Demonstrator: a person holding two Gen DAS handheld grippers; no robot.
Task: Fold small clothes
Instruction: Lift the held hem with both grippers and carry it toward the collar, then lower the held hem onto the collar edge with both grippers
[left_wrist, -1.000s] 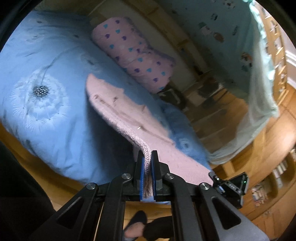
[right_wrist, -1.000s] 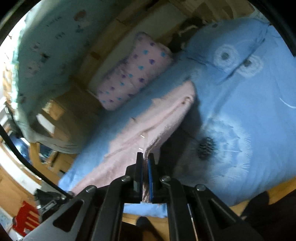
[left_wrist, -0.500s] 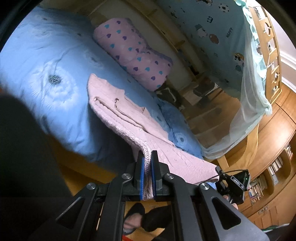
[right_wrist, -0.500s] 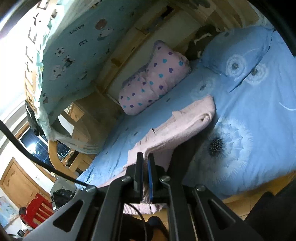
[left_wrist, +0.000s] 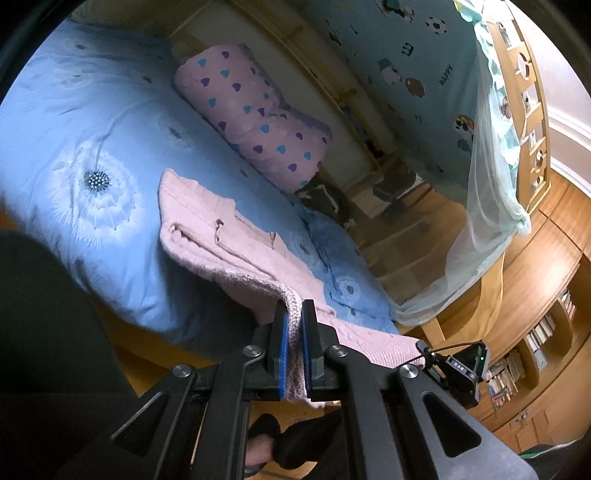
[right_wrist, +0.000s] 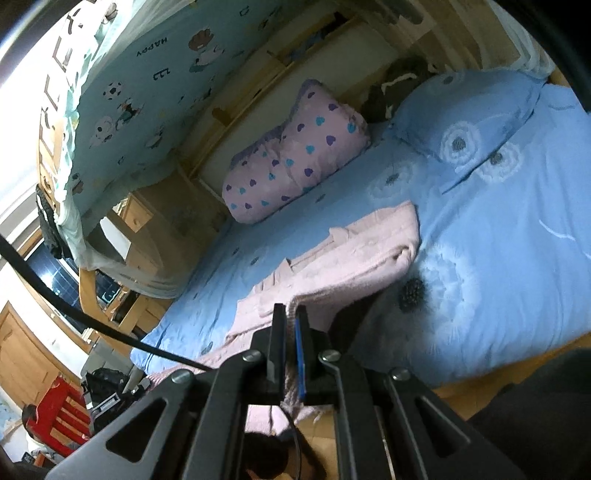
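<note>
A pink knit garment (left_wrist: 221, 243) lies stretched across the blue bed, its far end folded and resting on the duvet, its near edge lifted. My left gripper (left_wrist: 294, 317) is shut on one near corner of the garment. My right gripper (right_wrist: 290, 314) is shut on the other near corner of the garment (right_wrist: 354, 251). Both hold the edge above the bed's front side. In the left wrist view the other gripper (left_wrist: 458, 365) shows at the right, at the garment's far corner.
The blue dandelion-print duvet (left_wrist: 74, 140) covers the bed. A pink heart-print pillow (left_wrist: 255, 122) lies at the back, also in the right wrist view (right_wrist: 295, 158). A blue pillow (right_wrist: 469, 110), a teal curtain (left_wrist: 424, 74), wooden shelves (left_wrist: 535, 350) and a red chair (right_wrist: 59, 413) surround the bed.
Both grippers have pulled back and up from the bed with the garment's near edge. The garment now stretches out more, with its far end folded on the duvet.
</note>
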